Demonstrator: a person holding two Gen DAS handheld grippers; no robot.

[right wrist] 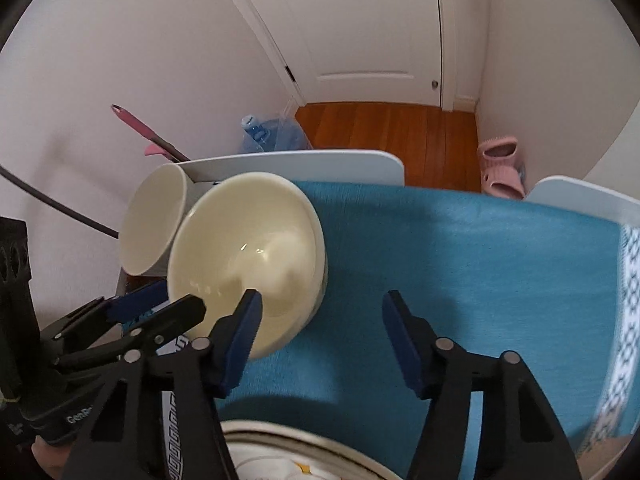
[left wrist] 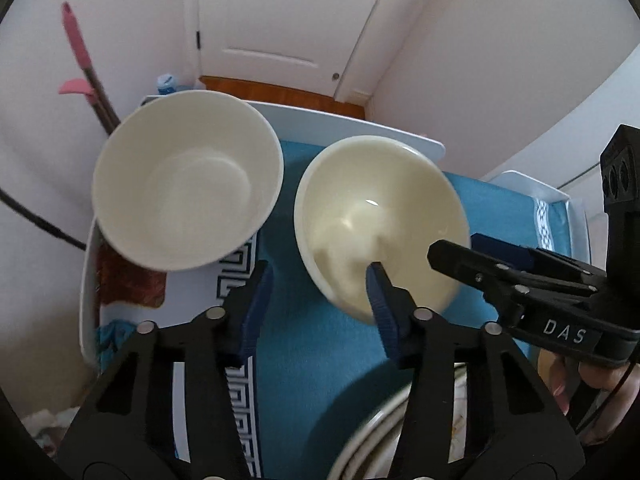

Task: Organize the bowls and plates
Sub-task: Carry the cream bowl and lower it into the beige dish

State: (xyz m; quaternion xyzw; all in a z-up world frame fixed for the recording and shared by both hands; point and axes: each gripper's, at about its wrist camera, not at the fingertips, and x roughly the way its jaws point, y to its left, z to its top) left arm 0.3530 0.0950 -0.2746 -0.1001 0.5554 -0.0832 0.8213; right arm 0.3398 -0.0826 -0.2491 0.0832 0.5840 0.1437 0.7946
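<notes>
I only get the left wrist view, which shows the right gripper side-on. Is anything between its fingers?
Observer: No. The right gripper is open, and only the blue cloth shows between its fingers.
Operator: Where is the cream bowl relative to that gap?
Observer: The cream bowl lies just outside the gap. The finger nearer to it overlaps its near rim, and I cannot tell whether they touch.
Operator: Anything on the floor beyond the table?
Observer: Pink slippers lie past the far edge, near the wall.
</notes>
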